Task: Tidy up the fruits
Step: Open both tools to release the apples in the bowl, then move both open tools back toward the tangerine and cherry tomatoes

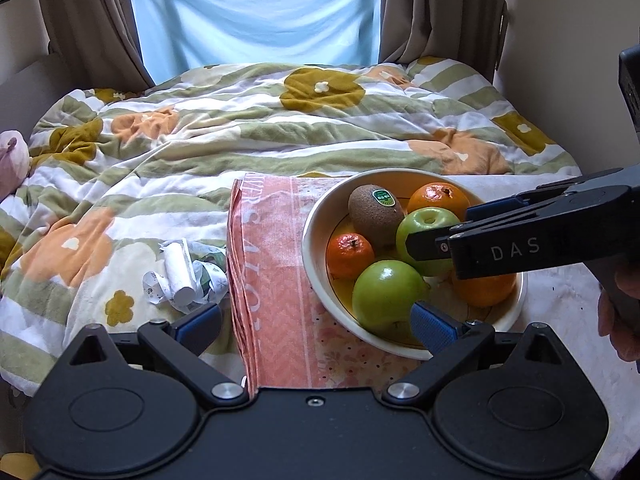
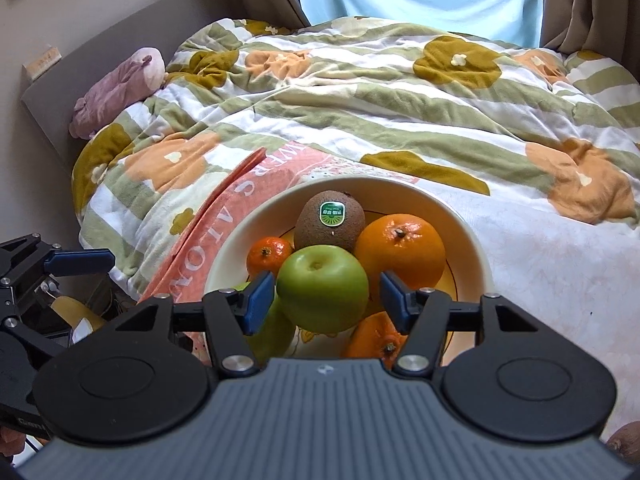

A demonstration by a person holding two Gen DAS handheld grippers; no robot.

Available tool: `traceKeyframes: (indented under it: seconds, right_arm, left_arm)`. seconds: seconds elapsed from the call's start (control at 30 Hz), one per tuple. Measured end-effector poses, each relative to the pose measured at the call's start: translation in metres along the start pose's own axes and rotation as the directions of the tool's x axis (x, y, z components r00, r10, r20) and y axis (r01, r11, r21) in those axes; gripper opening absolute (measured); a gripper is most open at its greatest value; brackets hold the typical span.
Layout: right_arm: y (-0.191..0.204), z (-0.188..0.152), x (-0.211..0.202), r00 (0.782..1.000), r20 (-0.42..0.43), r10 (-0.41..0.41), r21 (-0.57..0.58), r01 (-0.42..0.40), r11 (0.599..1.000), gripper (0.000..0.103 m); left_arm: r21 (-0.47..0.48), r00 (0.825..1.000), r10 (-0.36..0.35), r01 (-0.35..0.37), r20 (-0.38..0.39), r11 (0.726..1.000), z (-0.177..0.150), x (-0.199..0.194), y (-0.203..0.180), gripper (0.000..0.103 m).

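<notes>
A cream bowl (image 1: 316,216) (image 2: 472,248) sits on a pink cloth (image 1: 272,280) on the bed. It holds a kiwi (image 1: 376,210) (image 2: 330,222), two green apples (image 1: 386,294), a small mandarin (image 1: 350,256) (image 2: 268,258) and oranges (image 1: 440,198) (image 2: 400,250). My right gripper (image 2: 326,298) is open, its fingers on either side of the upper green apple (image 2: 322,294) (image 1: 424,232), with a small gap on each side. My left gripper (image 1: 316,324) is open wide and empty, its right pad by the near green apple.
A flowered quilt (image 1: 240,132) (image 2: 400,100) covers the bed. Crumpled paper and a white roll (image 1: 180,272) lie left of the cloth. A pink plush toy (image 2: 120,92) lies at the headboard. Another kiwi (image 2: 626,442) lies at the right edge.
</notes>
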State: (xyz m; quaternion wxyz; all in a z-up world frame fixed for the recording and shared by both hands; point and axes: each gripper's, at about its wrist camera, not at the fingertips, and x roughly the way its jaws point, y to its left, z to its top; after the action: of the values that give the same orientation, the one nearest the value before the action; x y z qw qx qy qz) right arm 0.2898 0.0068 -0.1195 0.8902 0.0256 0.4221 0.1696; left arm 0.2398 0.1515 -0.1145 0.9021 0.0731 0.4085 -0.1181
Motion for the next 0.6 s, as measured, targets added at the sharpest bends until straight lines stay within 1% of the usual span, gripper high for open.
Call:
traceKeyframes:
  seconds: [0.1,0.37,0.47,0.6]
  right_arm:
    - [0.000,-0.002,-0.007,0.999,0.032,0.004,-0.012,-0.004,1.000,0.103]
    - [0.001,-0.001,-0.020,0.999,0.049,-0.015,-0.032,0.016,0.999,0.103]
    - [0.005,0.003,-0.031,0.998,0.063,-0.021,-0.049,0.024,0.999,0.103]
    - [0.009,0.009,-0.053,0.996,0.085,-0.027,-0.040,0.030,0.999,0.103]
  left_arm:
    - [0.005,1.000,-0.007,0.007,-0.002,1.000,0.001,0.000,-0.001,0.102]
    - [0.023,1.000,-0.009,0.009,0.010,1.000,0.004,-0.007,-0.005,0.102]
    - [0.029,1.000,-0.007,0.006,0.023,1.000,0.006,-0.015,-0.005,0.102]
    - [0.036,0.999,0.002,-0.003,0.049,0.999,0.012,-0.031,-0.006,0.102]
